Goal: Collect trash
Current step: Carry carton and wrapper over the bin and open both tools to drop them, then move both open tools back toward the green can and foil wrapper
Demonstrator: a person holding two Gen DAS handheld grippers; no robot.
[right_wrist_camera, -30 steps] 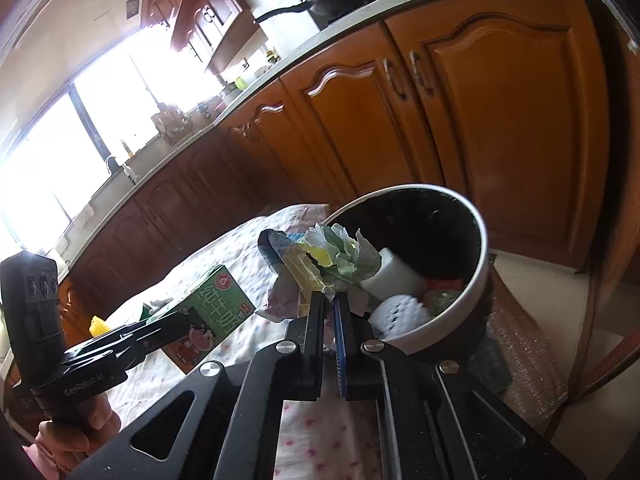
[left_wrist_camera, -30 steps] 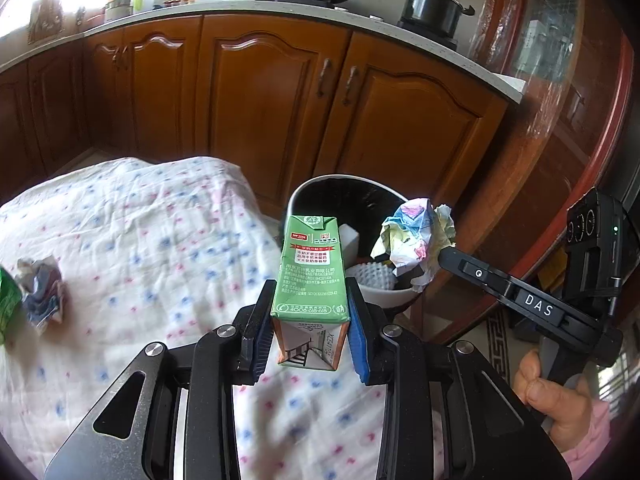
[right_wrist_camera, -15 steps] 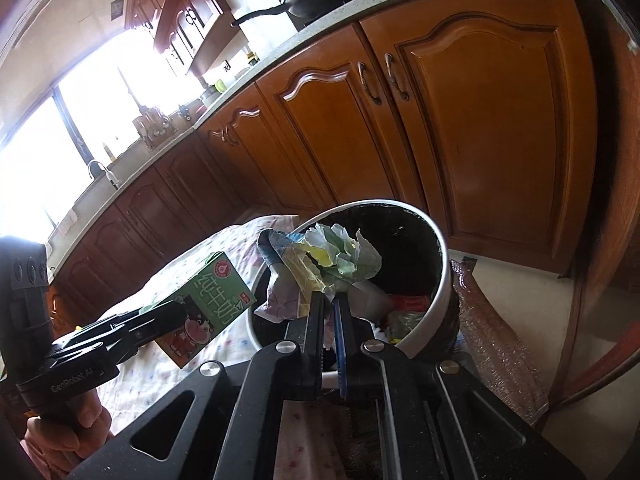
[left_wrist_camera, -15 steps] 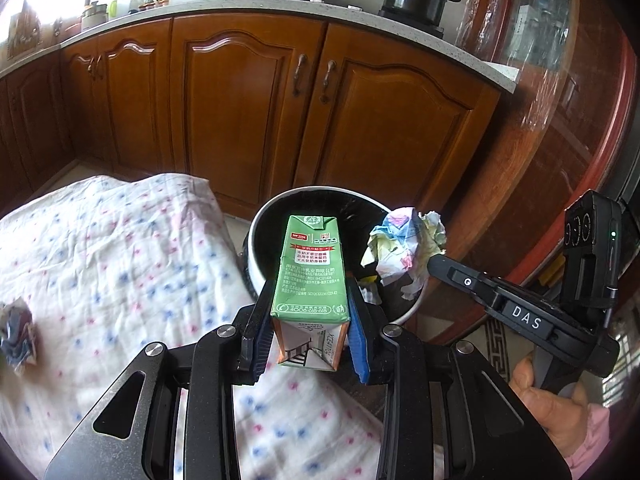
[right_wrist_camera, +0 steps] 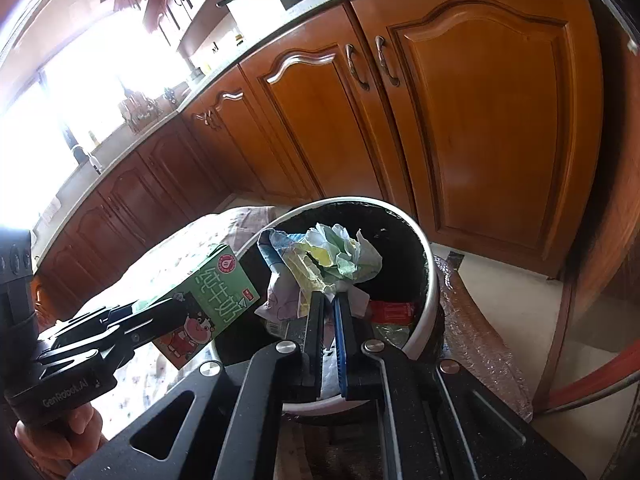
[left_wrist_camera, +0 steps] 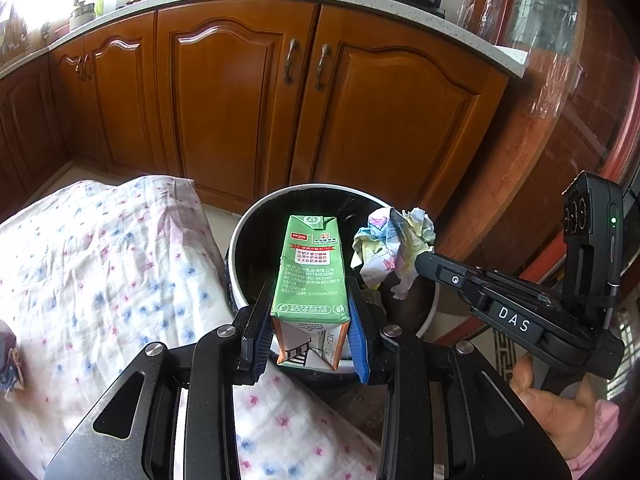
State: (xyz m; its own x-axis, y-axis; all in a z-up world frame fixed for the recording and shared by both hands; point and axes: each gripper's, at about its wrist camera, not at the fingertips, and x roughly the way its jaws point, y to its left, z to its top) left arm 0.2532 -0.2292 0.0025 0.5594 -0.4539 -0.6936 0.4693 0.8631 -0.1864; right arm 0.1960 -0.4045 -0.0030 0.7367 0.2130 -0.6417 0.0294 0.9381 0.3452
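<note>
My left gripper (left_wrist_camera: 310, 316) is shut on a green milk carton (left_wrist_camera: 311, 268), held upright over the near rim of a round white-rimmed trash bin (left_wrist_camera: 256, 220) lined with a black bag. My right gripper (right_wrist_camera: 329, 300) is shut on a crumpled wad of coloured paper (right_wrist_camera: 328, 256), which hangs over the bin's (right_wrist_camera: 430, 280) opening. In the left wrist view that paper wad (left_wrist_camera: 392, 244) sits at the tip of the right gripper (left_wrist_camera: 420, 258) over the bin's right side. The carton (right_wrist_camera: 204, 300) shows at the left in the right wrist view. Red and white trash lies inside the bin.
A table with a floral cloth (left_wrist_camera: 100, 272) lies left of the bin, with another crumpled wad (left_wrist_camera: 8, 356) at its far left edge. Wooden cabinets (left_wrist_camera: 240, 92) stand behind the bin. A bubble-wrapped piece of wooden furniture (left_wrist_camera: 560, 120) stands to the right. A hand (left_wrist_camera: 560, 412) holds the right gripper.
Both grippers moved forward, away from the table and over the bin. The carton now hangs above the bin's near rim and the paper wad is over its opening.
</note>
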